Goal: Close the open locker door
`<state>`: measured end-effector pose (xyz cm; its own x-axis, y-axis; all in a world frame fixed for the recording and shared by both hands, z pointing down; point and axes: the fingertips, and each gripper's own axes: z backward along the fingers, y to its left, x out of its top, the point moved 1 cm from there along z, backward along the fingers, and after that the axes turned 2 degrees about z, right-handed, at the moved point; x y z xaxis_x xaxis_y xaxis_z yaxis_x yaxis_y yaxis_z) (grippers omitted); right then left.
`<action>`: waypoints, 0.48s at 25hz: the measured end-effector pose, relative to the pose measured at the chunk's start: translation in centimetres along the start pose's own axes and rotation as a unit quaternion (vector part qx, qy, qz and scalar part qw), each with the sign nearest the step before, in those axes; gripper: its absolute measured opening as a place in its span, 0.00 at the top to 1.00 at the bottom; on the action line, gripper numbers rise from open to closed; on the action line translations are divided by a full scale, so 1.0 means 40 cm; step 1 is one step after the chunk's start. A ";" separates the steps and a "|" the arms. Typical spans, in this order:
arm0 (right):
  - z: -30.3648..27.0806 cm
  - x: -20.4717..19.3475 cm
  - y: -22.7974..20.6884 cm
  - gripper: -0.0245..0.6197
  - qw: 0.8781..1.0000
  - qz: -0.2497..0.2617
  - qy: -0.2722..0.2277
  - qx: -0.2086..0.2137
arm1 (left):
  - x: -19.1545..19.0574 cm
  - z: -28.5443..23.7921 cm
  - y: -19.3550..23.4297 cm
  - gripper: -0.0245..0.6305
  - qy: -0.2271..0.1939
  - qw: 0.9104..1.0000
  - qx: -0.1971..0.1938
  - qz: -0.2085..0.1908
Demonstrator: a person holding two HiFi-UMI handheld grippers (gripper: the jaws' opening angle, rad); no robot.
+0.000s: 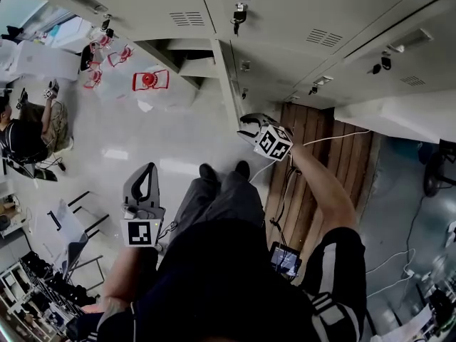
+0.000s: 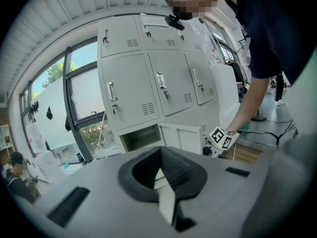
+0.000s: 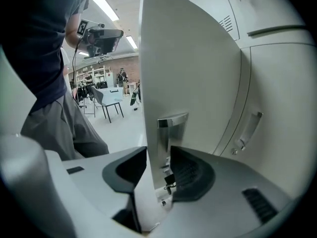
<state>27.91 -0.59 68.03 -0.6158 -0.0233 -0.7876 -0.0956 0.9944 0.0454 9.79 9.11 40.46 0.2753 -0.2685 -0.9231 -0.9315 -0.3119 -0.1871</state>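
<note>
The open locker door (image 1: 228, 84) stands out edge-on from the grey lockers, beside its open compartment (image 1: 178, 55). My right gripper (image 1: 249, 125) is at the door's free edge. In the right gripper view the door (image 3: 188, 73) fills the gap between the jaws of my right gripper (image 3: 158, 170), just below the metal handle (image 3: 171, 125), and both pads lie against it. My left gripper (image 1: 144, 171) hangs lower left over the floor, shut and empty. The left gripper view looks past the shut left gripper (image 2: 161, 170) at the open compartment (image 2: 141, 137), the door (image 2: 181, 137) and the right gripper's marker cube (image 2: 222, 139).
Closed lockers (image 2: 129, 90) surround the open one. A wooden platform (image 1: 320, 162) with a white cable lies to the right of my feet. A seated person (image 1: 28, 134), red-and-white items (image 1: 149, 80) and chairs (image 1: 71, 226) are on the floor to the left.
</note>
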 end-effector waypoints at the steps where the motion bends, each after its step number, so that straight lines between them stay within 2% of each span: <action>1: -0.004 0.003 0.004 0.73 1.000 0.002 -0.001 0.002 | -0.004 0.001 0.004 0.96 0.003 1.000 0.002 0.002; 2: -0.007 0.005 0.008 0.76 1.000 0.005 -0.001 0.003 | -0.008 0.001 0.008 0.96 0.006 1.000 0.003 0.003; 12: -0.048 0.039 0.025 0.77 1.000 -0.017 -0.007 -0.008 | -0.023 0.018 0.045 0.96 0.008 1.000 0.013 0.015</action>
<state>25.33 0.18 68.04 -0.6006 -0.0561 -0.7976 -0.1299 0.9911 0.0281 7.68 9.44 40.72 0.2505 -0.2916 -0.9232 -0.9451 -0.2802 -0.1680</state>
